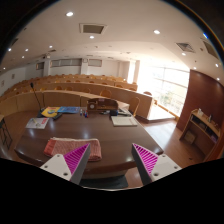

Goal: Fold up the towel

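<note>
Spread gripper (110, 160) fingers hover above the table (110, 135); beyond the left finger, the towel (73, 147) lies flat, long axis crosswise.

Bare table (110, 138) ahead; towel (73, 147) beside left finger.

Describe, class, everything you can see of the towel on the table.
The towel is a reddish, patterned cloth with paler edges, soft and woven by its look. It lies flat, spread out on the dark wooden table, just ahead of the left finger. Nothing holds it: the gripper hangs above the table's near edge, fingers open and apart. Whether it is already folded cannot be told.
</note>
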The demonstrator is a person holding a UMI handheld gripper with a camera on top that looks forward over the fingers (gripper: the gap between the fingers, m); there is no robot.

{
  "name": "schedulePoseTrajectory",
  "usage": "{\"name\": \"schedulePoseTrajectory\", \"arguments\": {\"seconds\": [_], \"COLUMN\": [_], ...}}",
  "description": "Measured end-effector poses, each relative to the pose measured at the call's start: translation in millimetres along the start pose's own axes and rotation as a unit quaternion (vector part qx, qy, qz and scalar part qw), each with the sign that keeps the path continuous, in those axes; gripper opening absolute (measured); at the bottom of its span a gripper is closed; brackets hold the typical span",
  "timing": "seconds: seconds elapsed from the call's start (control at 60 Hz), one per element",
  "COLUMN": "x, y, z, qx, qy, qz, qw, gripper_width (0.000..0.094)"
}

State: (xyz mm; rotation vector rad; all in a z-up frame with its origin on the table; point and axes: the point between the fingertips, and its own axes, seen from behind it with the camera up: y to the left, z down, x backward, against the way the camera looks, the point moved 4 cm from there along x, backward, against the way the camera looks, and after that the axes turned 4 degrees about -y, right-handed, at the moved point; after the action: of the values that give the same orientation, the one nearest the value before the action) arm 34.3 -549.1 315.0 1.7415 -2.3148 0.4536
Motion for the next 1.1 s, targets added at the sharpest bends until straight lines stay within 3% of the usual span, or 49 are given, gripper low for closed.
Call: {"name": "schedulePoseTrajectory", "arguments": {"seconds": [0.167,0.333,0.7,0.9,1.1], "x": [-2.2,-10.2,-80.2,-168.6,-237.0], "y": [6.0,42.0,295.7,388.1,414.8], "z": [22.8,81.3,131.9,139.4,157.5], "qx": [0.001,0.007,-0.007,0.008,0.028], "qy": [0.015,0.064,0.094,0.099,0.126], "qz": [-0.005,-0.022,-0.172,-0.161,-0.116], "qw": [1.000,0.998,0.981,0.982,0.985], "gripper_width": [0.0850,0.0855,0.0851,0.0850,0.0836]}}
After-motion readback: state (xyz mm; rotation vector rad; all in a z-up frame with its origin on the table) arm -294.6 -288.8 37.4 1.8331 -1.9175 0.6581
